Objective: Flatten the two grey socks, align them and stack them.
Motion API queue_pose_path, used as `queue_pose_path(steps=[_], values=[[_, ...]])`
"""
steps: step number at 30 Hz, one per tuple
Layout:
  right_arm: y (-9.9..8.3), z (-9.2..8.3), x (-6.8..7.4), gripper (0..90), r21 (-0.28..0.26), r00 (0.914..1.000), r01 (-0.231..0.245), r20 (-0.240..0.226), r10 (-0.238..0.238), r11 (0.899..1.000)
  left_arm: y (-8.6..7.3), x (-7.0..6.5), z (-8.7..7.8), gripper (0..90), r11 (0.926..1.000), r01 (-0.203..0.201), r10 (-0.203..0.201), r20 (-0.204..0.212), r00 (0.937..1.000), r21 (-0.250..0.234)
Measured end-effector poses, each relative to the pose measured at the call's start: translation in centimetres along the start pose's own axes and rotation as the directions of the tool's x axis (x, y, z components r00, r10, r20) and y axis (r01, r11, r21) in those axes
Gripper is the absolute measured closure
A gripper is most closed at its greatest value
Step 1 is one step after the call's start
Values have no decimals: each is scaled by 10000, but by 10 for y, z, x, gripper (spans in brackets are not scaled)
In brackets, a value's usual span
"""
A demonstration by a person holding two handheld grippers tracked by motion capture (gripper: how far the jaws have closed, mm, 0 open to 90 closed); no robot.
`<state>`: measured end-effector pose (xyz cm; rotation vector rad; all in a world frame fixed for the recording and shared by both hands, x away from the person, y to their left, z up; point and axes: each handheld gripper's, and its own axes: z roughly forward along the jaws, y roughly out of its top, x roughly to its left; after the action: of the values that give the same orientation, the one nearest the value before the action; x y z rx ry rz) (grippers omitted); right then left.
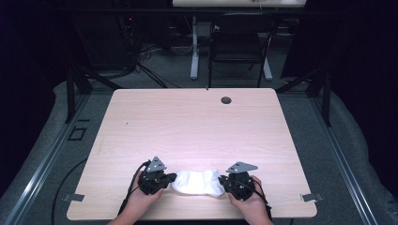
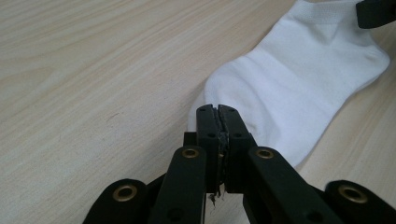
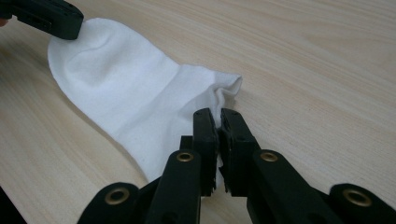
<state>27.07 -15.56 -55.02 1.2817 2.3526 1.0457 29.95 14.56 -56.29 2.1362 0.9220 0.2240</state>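
Sock, white and ankle-cut, lies flat on the pale wood table near its 6 o'clock edge, stretched between two claws. The left claw meets it at the sock's 9 o'clock end and the right claw at its 3 o'clock end, each held by one of the person's hands, the left hand and the right hand, which come in from 6 o'clock in the high view. In the left gripper view the left claw has its jaws pressed together with a thin edge of the sock pinched between them; the fabric spreads away toward 1 o'clock, where the tip of the other gripper touches its far corner. In the right gripper view the right claw is likewise closed tight, pinching a bunched fold at the sock's open edge, and the cloth runs off toward 10 o'clock to the other gripper's black tip. A grey three-cornered plate tops each gripper. A round grommet sits in the table toward 12 o'clock, and beyond the far edge a dark chair stands on the grey floor.
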Motion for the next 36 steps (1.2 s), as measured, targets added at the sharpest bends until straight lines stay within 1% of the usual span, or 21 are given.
queue_pose_path(steps=[1,3,4,6,10,13,16,17,18,19,22,23,27,28,29,30,31,32,34,35,36], values=[[0,1,0,853,-68,10000,-22,1,22,10000,0,0,0,883,10000,13,-13,-25,10000,6],[-1,1,0,853,12,10000,25,-6,-25,10000,0,1,1,882,10000,22,-22,-43,10000,32],[-1,2,1,853,-45,10000,1,-44,-1,10000,-1,2,1,881,10000,32,-32,-63,10000,25],[-1,2,0,851,50,10000,92,-1,-92,9999,-1,2,2,880,10000,-17,18,-94,10000,76],[-3,4,1,844,59,10000,38,-28,-38,10000,-2,3,3,864,10000,-12,13,-138,9999,49],[-3,4,0,824,121,10000,-8,-23,8,9999,-2,3,1,832,10000,-26,26,-228,9997,-23],[-3,2,-1,781,123,10000,-37,-86,39,9999,0,2,-3,786,9998,36,-40,-189,9998,-211],[-2,1,-2,766,-29,9999,-105,-124,105,9999,1,2,-5,782,9995,-149,143,-229,9996,-262],[-1,-1,-3,749,-175,9998,-166,-143,163,9997,2,1,-6,772,9994,-147,140,-216,9997,-317],[-1,-2,-3,738,-220,9998,-160,-91,158,9996,2,-1,-7,763,9992,-59,52,-189,9998,-407],[1,-5,-4,727,-356,9998,-221,-33,219,9991,3,-2,-7,740,9988,-91,84,-129,9999,-489],[2,-6,-3,727,-501,9997,-236,-55,234,9985,3,-3,-7,740,9987,-114,110,-82,9999,-501],[4,-5,6,727,-694,9997,117,-215,-132,9975,3,-8,-4,706,9990,-235,239,81,9997,-381],[4,-5,6,727,-694,9997,117,-215,-132,9975,3,-8,-4,697,9990,-235,239,81,9997,-381],[4,-3,12,720,-640,9988,407,-262,-425,9971,2,-9,-2,692,9990,-327,331,119,9994,-312],[4,-2,13,715,-573,9978,600,-244,-614,9966,2,-10,-2,687,9992,-261,266,152,9995,-310],[4,0,15,707,-439,9970,755,-163,-763,9962,1,-11,-1,679,9991,-352,357,178,9992,-227],[3,2,16,694,-394,9966,800,-152,-806,9960,0,-11,1,672,9988,-463,466,184,9987,-167],[1,6,16,664,-159,9957,913,-137,-915,9957,-1,-12,2,663,9990,-417,420,231,9988,-142],[-1,8,15,642,-142,9962,850,-177,-852,9963,-2,-11,3,661,9990,-440,441,265,9987,-63],[-2,10,14,630,52,9961,863,-178,-862,9963,-3,-11,4,659,9989,-461,461,259,9986,-8]])
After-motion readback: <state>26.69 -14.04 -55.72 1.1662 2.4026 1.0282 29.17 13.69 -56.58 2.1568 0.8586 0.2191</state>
